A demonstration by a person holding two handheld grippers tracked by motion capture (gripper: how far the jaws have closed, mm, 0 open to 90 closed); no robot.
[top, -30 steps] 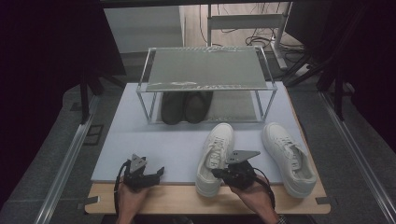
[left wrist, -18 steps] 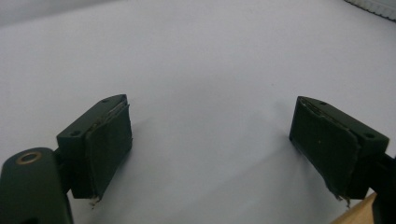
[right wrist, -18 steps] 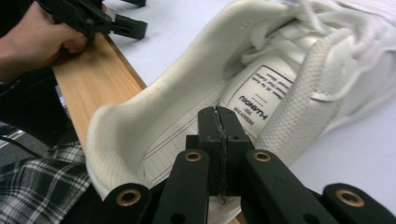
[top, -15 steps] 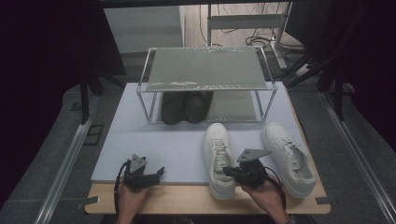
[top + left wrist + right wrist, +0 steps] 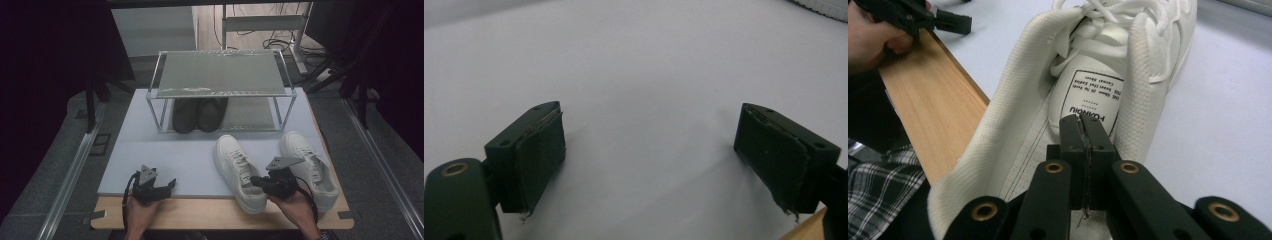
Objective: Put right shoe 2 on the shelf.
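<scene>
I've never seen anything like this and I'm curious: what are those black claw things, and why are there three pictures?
Those are grippers, pinching tools with two jaws, and a person holds one in each hand. One picture is taken from high above the table. The other two come from small cameras riding on the grippers, looking along their jaws.

From above you see the left gripper resting on the white mat, its jaws wide open with nothing between them. The right gripper is at the heel of a white sneaker, and its own camera shows the jaws pressed together over the sneaker's opening, beside the padded collar. Whether they pinch part of the shoe I cannot tell.

A second white sneaker lies beside it. Behind stands a metal rack with dark shoes underneath.
</scene>
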